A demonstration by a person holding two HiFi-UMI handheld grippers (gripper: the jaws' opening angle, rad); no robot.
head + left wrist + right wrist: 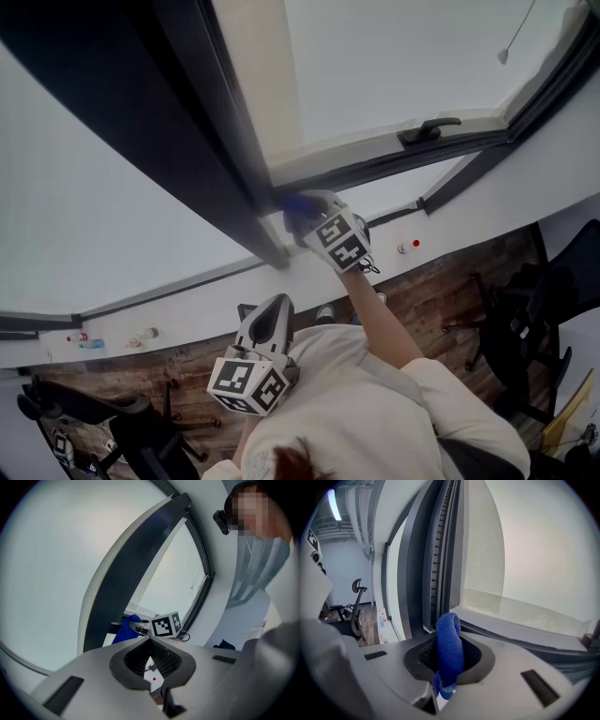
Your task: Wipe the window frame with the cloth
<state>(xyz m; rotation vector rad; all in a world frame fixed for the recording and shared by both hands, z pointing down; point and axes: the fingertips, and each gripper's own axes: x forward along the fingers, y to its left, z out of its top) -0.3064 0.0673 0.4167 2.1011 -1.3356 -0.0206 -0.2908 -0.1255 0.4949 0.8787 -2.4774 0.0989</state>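
The dark window frame (225,141) runs as a thick post from the upper left down to the white sill (187,305). My right gripper (307,217) is shut on a blue cloth (294,206), which it holds against the foot of that post, where the lower sash bar (375,167) meets it. In the right gripper view the cloth (448,625) sticks up between the jaws of the right gripper (451,638), just before the frame's grooved channel (436,564). My left gripper (272,307) hangs low by the person's chest, shut and holding nothing. From the left gripper (150,639), the cloth (125,629) shows beyond.
A black window handle (427,129) sits on the sash to the right. A blind cord's pull (504,54) hangs at the upper right. Small bottles (141,335) stand on the sill at left. Office chairs (525,309) stand on the wooden floor below.
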